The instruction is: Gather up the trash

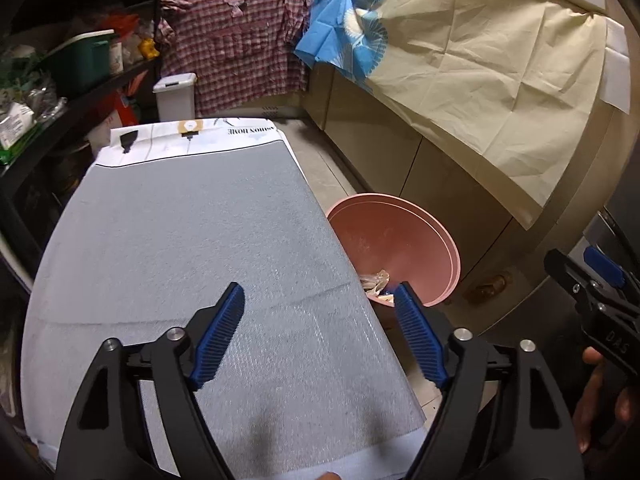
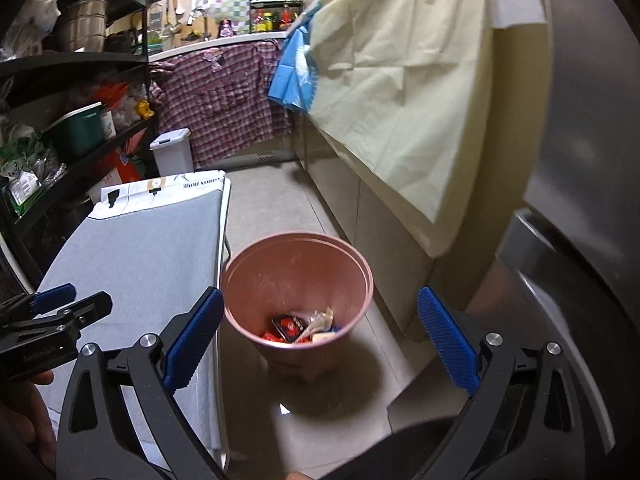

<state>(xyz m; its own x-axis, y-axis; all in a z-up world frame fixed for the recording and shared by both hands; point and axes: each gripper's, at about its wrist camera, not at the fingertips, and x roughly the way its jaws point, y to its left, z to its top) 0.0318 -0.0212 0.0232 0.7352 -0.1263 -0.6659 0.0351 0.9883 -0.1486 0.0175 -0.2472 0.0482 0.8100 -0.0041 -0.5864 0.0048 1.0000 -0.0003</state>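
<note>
The round pink plastic bin (image 2: 298, 300) stands on the pale tiled floor (image 2: 280, 200), just beside the right edge of the long grey cloth-covered surface (image 2: 152, 248) and near the beige cabinet fronts (image 2: 384, 232). At its bottom lies the collected trash (image 2: 302, 328): red and dark crumpled wrappers, a clear plastic scrap and a pale piece, heaped together.

The right claw (image 2: 320, 336) hangs above and on the near side of the bin. Its blue ribbed pads are spread wide with nothing between them; seen through the gap, the bin's mouth sits almost centred, slightly left of the midline. The claw points forward and down, so the bin lies ahead of it and below.

The left claw (image 1: 320, 336) is likewise released and empty, its pads apart over the near part of the grey surface. From its view the bin (image 1: 400, 248) lies ahead and to the right, past the surface's edge, partly hidden behind the right-hand pad, with a little of the trash (image 1: 376, 280) showing.

No trash is visible on the surface in either view, and the floor around the bin looks clear of it. The task seems close to done, or between pieces.

The right hand is the nearer of the two to the bin and is already lined up with its opening. The left would have to cross the surface's edge to reach it. The two claws are side by side and near each other, each catching the other at the edge of its view.
</note>
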